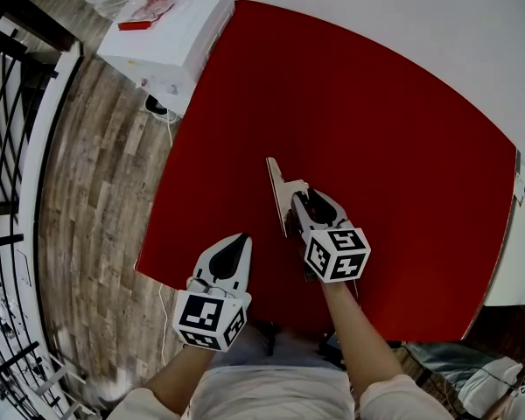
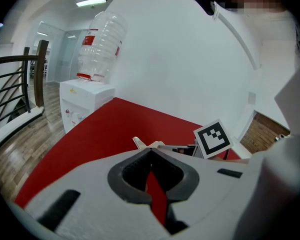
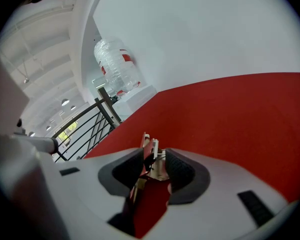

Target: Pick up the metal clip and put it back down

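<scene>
Starting closest to you: your left gripper point(image 1: 239, 241) hangs over the near edge of the red table point(image 1: 394, 138), jaws pinched together on nothing, so it's out of the action. Just past it, your right gripper point(image 1: 297, 201) has its jaws standing apart with the metal clip point(image 1: 281, 191) sitting in the gap. From the right gripper view the pads don't look like they're squeezing it, so I'd call that let go rather than gripped. The clip seems to be up on its edge on the red surface, its long end poking out beyond the fingertips.

Here's the catch, I think. A tall thin thing on edge will tip easily, and it looks tucked closer to one pad than the other. Pull back at an angle, or twist your wrist, and that pad could snag the clip and drag or flop it. Backing straight out along the jaws looks safest.

Way off past the far corner, the water dispenser point(image 1: 171, 46) isn't a factor.
</scene>
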### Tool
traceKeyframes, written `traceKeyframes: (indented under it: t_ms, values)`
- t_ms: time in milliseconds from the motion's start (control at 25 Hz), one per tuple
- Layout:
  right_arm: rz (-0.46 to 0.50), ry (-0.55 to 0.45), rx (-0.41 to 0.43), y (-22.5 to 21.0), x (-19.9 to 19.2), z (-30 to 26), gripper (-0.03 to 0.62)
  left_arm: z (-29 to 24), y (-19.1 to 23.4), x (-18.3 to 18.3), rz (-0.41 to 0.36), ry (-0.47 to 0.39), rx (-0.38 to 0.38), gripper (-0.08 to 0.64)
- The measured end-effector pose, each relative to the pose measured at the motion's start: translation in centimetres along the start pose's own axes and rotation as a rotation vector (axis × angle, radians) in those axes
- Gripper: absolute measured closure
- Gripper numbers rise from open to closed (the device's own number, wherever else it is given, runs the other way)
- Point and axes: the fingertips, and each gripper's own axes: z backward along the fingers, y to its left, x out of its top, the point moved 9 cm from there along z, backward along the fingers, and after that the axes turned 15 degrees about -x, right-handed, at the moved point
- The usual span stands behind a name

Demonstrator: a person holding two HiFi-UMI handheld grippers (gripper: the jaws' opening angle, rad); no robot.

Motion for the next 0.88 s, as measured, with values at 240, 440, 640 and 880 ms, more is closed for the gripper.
traceKeyframes:
  t_ms: [240,440,640,880]
  values:
    - [0.016,0.004,-0.005,-0.1,-0.2,1.4,0.479,0.3,-0.6,0.2,-0.006,-0.008,0.008,0.555]
    - [0.025,-0.013,-0.021,-0.2,0.1,2.6,0.479,0.5,-1.0,0.6,-0.016,-0.018,0.011,0.555]
    - [0.031,-0.038,-0.027,-0.1,0.9,4.3,0.480,1.3,-2.0,1.1,-0.029,-0.029,0.015,0.555]
    - [0.045,-0.075,-0.053,0.2,2.4,8.2,0.534,3.3,-3.7,2.4,-0.062,-0.051,0.032,0.555]
